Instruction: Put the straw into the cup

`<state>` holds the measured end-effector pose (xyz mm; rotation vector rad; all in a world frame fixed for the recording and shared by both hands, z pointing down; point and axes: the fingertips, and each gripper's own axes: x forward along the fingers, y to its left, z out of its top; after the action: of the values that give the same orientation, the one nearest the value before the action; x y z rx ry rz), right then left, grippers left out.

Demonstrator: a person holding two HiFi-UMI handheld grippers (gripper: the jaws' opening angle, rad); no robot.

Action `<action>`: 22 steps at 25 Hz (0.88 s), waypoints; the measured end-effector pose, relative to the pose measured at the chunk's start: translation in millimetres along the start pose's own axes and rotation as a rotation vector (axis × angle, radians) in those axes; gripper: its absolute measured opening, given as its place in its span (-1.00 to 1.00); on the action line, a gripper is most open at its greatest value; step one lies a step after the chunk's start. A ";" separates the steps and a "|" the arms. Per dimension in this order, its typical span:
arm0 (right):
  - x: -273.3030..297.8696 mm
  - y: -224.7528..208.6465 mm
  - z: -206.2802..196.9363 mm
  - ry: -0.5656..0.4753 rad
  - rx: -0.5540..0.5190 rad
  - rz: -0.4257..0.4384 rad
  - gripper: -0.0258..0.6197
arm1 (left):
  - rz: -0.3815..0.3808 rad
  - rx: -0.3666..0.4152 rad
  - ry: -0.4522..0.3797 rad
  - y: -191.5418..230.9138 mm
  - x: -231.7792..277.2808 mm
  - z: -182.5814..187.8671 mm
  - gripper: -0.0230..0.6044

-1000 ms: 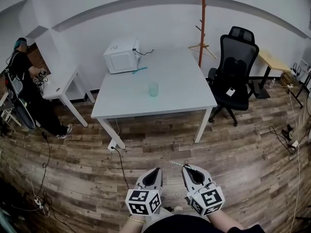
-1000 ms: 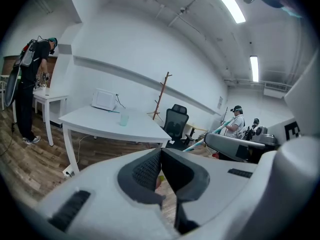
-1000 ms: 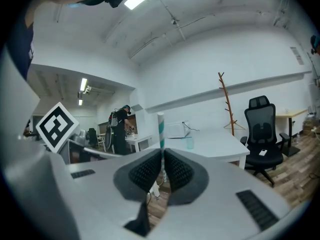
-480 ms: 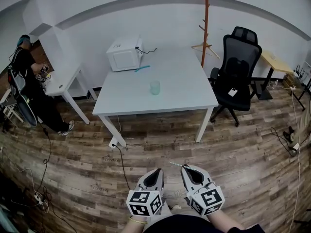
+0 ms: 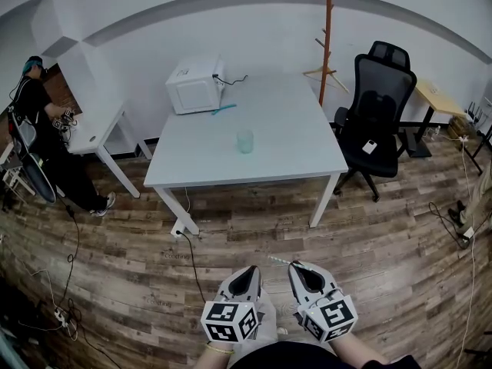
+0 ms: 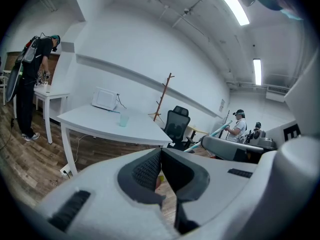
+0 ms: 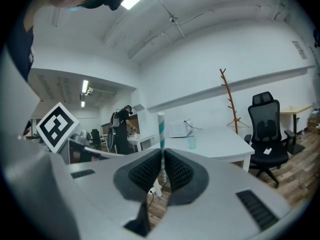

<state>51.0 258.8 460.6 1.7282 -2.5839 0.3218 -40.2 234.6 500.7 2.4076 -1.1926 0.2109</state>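
Observation:
A pale green cup (image 5: pixel 244 141) stands near the middle of the white table (image 5: pixel 292 156), far ahead of both grippers. Low in the head view, my right gripper (image 5: pixel 296 267) is shut on a white straw with teal stripes (image 5: pixel 278 260), which sticks out to the left of the jaws. The straw (image 7: pixel 161 129) stands upright between the pads in the right gripper view, with the cup (image 7: pixel 192 142) small behind it. My left gripper (image 5: pixel 247 271) hangs beside the right one, shut with nothing in it. In the left gripper view the cup (image 6: pixel 123 120) is far off.
A white microwave (image 5: pixel 194 85) and a small teal object (image 5: pixel 223 109) sit at the table's back. A black office chair (image 5: pixel 377 106) and a wooden coat stand (image 5: pixel 326 29) are right of it. A person (image 5: pixel 34 129) works at a side desk, left. Cables (image 5: pixel 188 256) cross the wood floor.

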 end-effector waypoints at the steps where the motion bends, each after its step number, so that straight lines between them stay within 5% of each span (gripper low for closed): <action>1: 4.0 -2.6 2.1 0.000 -0.003 -0.001 -0.79 | -0.002 0.002 -0.001 1.6 4.3 3.7 -0.86; 22: 112.5 -50.2 34.5 0.000 -0.038 -0.016 -0.79 | -0.030 0.007 0.011 61.8 99.0 61.4 -0.86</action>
<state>56.7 131.6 449.3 1.7357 -2.5566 0.2703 -31.4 103.1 497.9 2.4254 -1.1517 0.2191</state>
